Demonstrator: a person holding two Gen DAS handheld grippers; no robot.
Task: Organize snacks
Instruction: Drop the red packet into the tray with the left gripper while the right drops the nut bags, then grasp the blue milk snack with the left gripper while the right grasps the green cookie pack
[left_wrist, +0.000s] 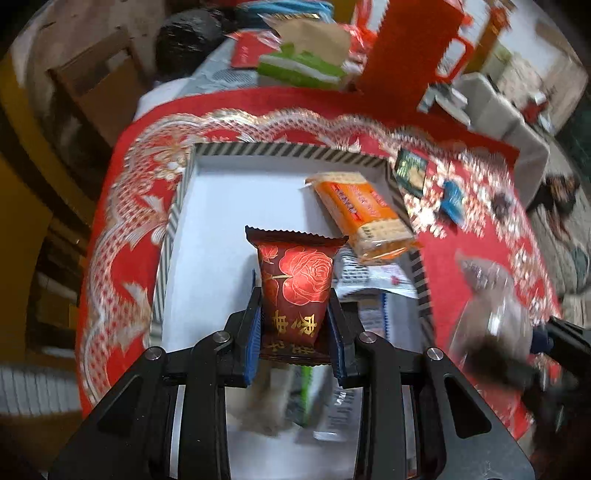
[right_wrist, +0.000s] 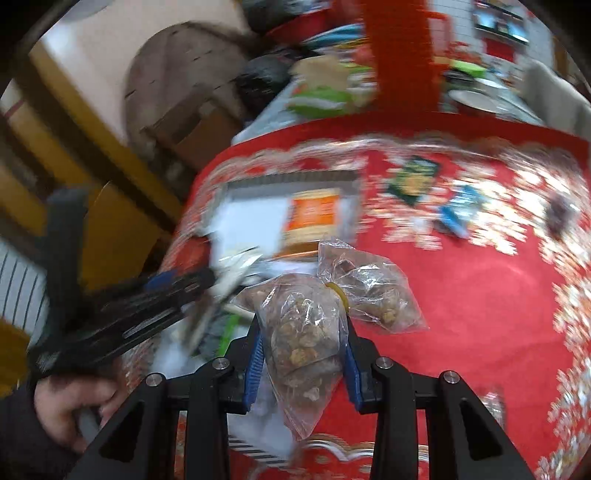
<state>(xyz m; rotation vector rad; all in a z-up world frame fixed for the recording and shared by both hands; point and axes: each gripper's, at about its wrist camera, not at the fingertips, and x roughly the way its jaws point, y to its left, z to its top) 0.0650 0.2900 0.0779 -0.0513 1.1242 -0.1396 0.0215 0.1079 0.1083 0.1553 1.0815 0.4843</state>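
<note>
Red-clothed worktop, striped tray half filled: left gripper jaws clamped on rose packet above tray, right gripper jaws pinching nut bag beside it; best lowered into bare tray space, clear of orange pack, released singly.

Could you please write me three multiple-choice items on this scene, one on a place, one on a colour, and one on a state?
1. Where does the orange packet lie?
A. in the striped box
B. on a chair
C. on the floor

2. What colour is the tablecloth?
A. blue
B. red
C. green

3. What does the right gripper hold?
A. nothing
B. a spoon
C. a clear bag of nuts

Answers: 1 A, it rests against the box's far corner; 2 B, red with a pale pattern; 3 C, the jaws press the bag's sides.
</note>
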